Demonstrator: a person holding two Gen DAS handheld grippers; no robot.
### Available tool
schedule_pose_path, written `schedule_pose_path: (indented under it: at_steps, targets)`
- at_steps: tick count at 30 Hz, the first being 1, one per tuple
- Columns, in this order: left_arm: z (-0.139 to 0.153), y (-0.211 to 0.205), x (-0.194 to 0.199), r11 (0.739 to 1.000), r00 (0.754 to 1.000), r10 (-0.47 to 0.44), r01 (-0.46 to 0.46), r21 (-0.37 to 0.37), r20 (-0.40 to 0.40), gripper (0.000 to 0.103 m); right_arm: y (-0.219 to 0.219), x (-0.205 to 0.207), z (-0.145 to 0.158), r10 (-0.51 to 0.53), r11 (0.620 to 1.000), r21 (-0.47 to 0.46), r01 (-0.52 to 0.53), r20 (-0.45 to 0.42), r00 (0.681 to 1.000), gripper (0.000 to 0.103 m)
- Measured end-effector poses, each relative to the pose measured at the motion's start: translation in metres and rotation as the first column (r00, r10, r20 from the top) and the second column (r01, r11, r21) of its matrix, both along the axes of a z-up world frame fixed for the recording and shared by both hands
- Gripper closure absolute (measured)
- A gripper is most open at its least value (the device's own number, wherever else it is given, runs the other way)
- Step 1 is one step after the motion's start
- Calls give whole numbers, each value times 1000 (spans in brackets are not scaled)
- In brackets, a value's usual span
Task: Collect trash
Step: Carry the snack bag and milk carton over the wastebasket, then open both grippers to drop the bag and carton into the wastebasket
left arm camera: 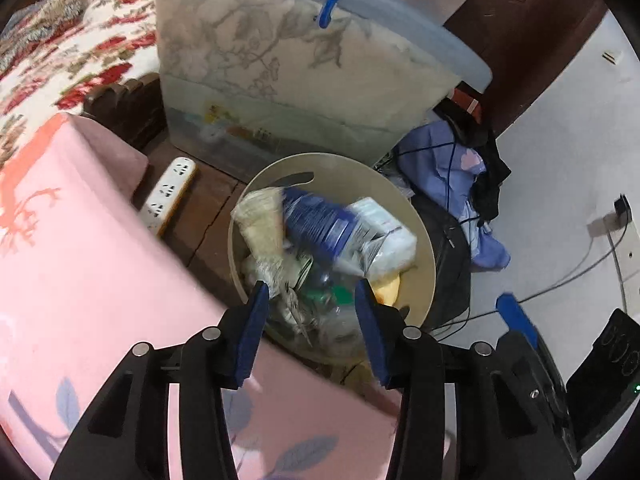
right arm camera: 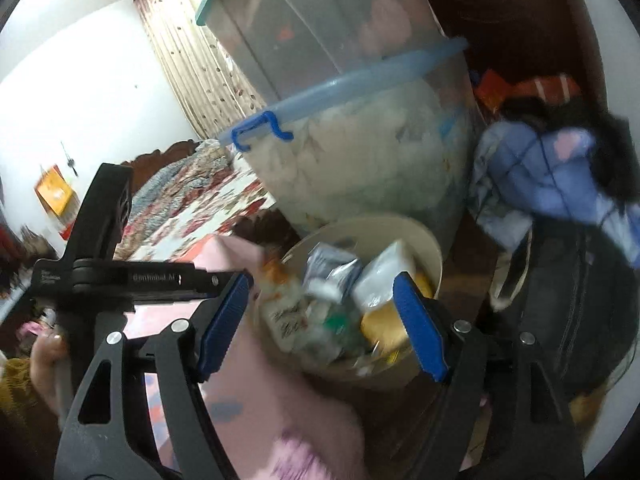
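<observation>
- Round beige plastic waste bin (left arm camera: 424,240), standing on the dark wooden floor (left arm camera: 200,216), heaped to the rim with trash: a blue-and-white crumpled wrapper (left arm camera: 320,224), a white plastic packet (left arm camera: 384,232), a yellow scrap (left arm camera: 388,288), and clear film with a green bit below.
- Left gripper (left arm camera: 312,304): blue-padded fingers (left arm camera: 252,332) spread apart, nothing between them; tips hover just above the near rim of the bin.
- Right gripper (right arm camera: 320,320): fingers (right arm camera: 420,332) likewise spread and empty, framing the bin mouth from above.
- Key relation: the bin lies directly ahead of and below both pairs of fingers. The left tips look closer to the heap; the right sits a little higher and off to one side (judgement, views are motion-blurred).
- No long axis worth aligning to; the bin is round. The blue-and-white wrapper slants across the top.
- Neighbours: pink fabric-covered cushion (left arm camera: 80,280) touching the bin on its left; clear lidded storage tub with blue handle (left arm camera: 304,80) just behind; white power strip (left arm camera: 170,192) on the floor beside.
- Judgement: next move is either a rim grasp or tamping the heap; overfilled, so tilt risks spillage.
</observation>
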State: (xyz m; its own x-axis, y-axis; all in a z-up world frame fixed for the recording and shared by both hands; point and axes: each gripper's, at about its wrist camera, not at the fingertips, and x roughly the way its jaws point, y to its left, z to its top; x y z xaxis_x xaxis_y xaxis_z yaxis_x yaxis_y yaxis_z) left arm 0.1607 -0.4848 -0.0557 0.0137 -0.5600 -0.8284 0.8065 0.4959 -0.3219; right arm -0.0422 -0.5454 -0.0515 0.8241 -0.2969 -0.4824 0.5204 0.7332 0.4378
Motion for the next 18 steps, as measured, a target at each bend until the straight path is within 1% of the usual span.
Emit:
schedule_pose_path:
  at_steps: [3,6,8,11,14,16,18]
  targets:
    - [10,29,-19,1000,997,11,-11,-3,82,60,24,-16,-7,3,997,71,-4,23,1000,27]
    - [18,66,-38,999,993,30,-28,-15,117,59,52,-28,-11,-1,994,105,-4,40,999,27]
    - [22,92,-49,999,989,51,-49,-20,135,56,71,-31,-9,7,992,122,-13,52,999,26]
    - [30,135,-65,995,977,98,-95,-26,188,51,95,-32,-2,26,993,114,-33,62,998,24]
    - [40,177,-78,990,961,143,-139,-36,238,50,119,-32,6,59,991,114,-67,75,995,22]
    - [46,206,-83,984,951,180,-172,-55,250,48,138,-30,11,91,988,118,-100,83,992,21]
    - [51,237,-87,975,939,223,-211,-74,263,46,158,-28,16,114,987,101,-122,77,991,20]
